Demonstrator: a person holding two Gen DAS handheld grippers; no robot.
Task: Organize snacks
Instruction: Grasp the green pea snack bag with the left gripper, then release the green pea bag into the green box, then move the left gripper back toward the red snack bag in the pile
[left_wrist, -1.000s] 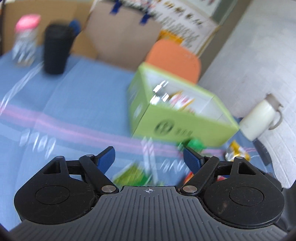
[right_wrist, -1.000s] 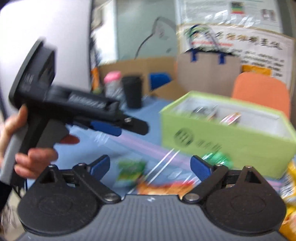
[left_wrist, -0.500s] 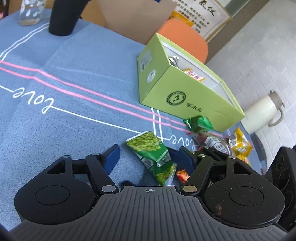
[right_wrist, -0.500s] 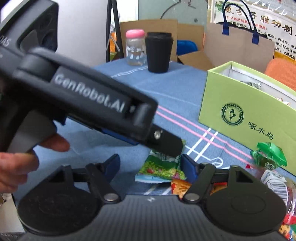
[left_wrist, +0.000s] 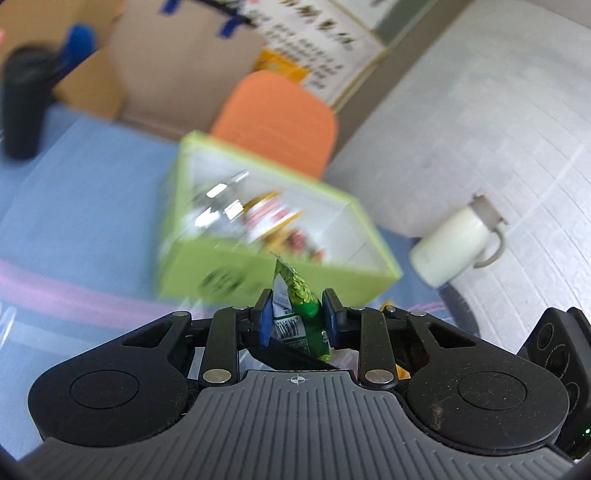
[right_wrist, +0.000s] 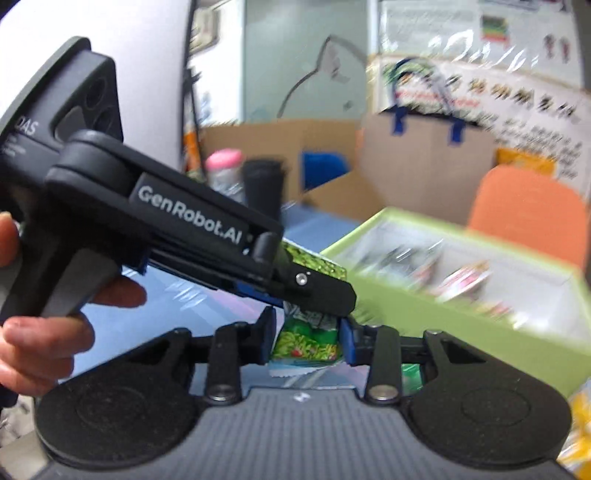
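Observation:
My left gripper (left_wrist: 297, 314) is shut on a green pea snack packet (left_wrist: 295, 295), which stands up between the blue pads. Behind it, blurred, sits the open lime-green box (left_wrist: 280, 275) with several snacks inside. In the right wrist view my right gripper (right_wrist: 307, 341) is shut on another green packet (right_wrist: 306, 347). The left gripper (right_wrist: 332, 291) crosses just above it from the left, held by a hand (right_wrist: 44, 332), with its pea packet (right_wrist: 317, 262) sticking out. The green box (right_wrist: 424, 317) lies ahead and to the right.
The table wears a blue cloth (left_wrist: 74, 206) with pink stripes. A black cup (right_wrist: 262, 184) and a pink-lidded jar (right_wrist: 223, 170) stand at the far side. An orange chair (left_wrist: 280, 118) is behind the box, a white jug (left_wrist: 458, 243) on the floor. Yellow snacks (right_wrist: 580, 424) lie at right.
Both grippers shut on green packets that lay on the cloth and lifted them off it. Both views tilted up toward the box and are blurred by the motion.

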